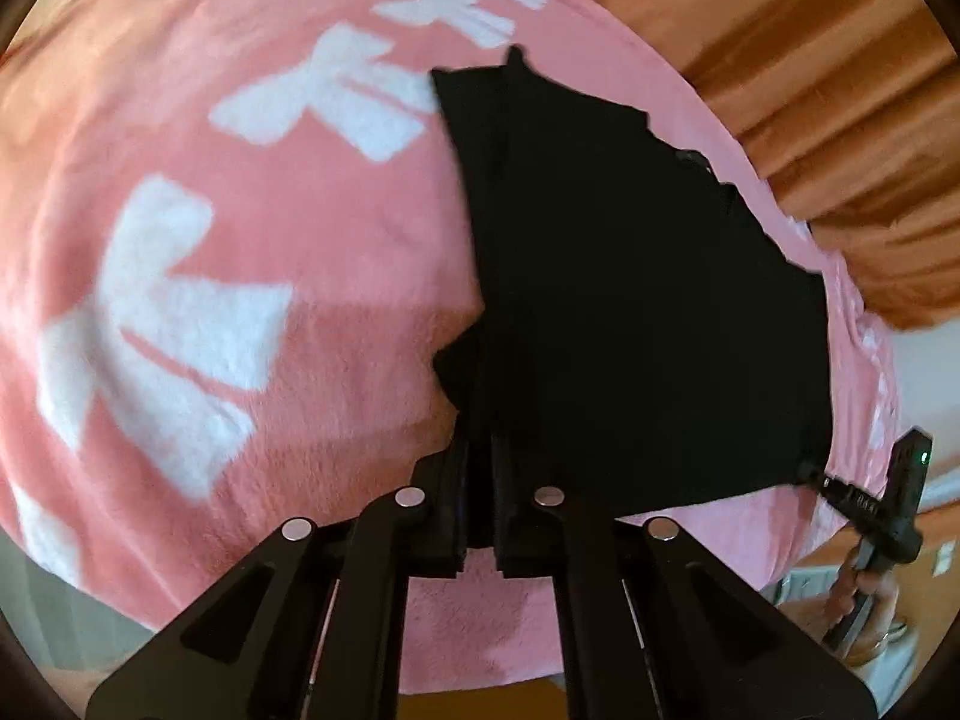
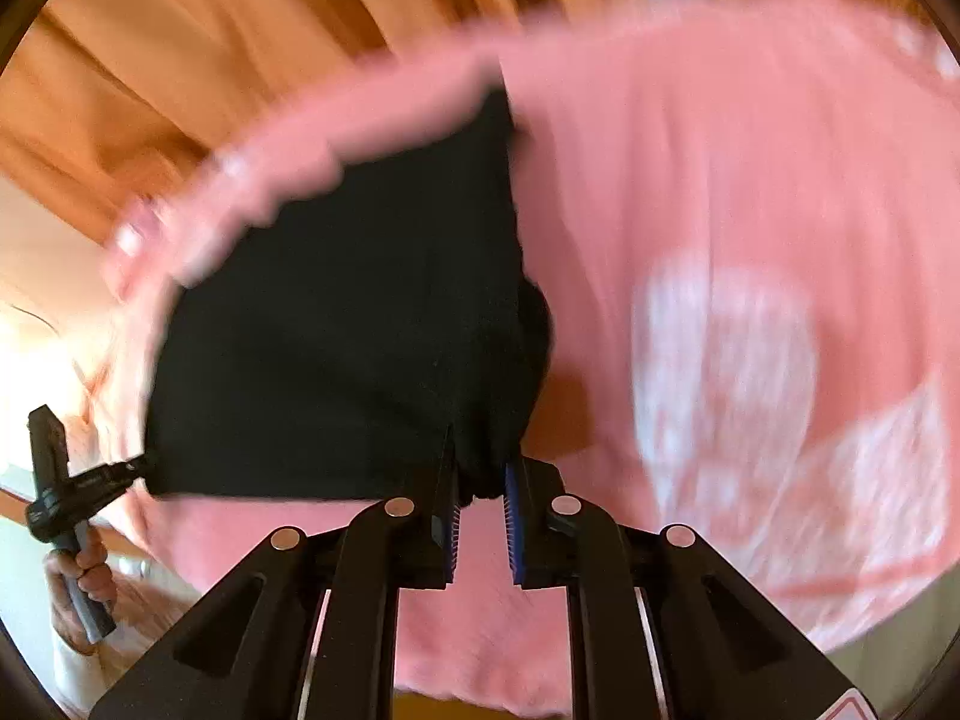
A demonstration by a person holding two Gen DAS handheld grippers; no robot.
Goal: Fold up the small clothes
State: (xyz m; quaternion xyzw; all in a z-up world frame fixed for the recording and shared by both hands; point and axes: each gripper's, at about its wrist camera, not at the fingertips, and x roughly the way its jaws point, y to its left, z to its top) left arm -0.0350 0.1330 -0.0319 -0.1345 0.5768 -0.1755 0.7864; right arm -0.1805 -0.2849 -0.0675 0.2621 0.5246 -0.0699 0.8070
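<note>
One pink blanket with white marks is spread wide, with orange curtains at two o'clock, and one black garment is laid on it toward three o'clock. Two grippers are seen: the left gripper is pinched narrow on the garment's near corner. The right gripper is nipped on its other near corner, bunched cloth caught between blue pads.

Orange curtain behind; pink blanket, white pattern.

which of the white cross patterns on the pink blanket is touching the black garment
The upper white cross, beside the black garment's top corner on the pink blanket; the larger lower cross lies clear of it.
</note>
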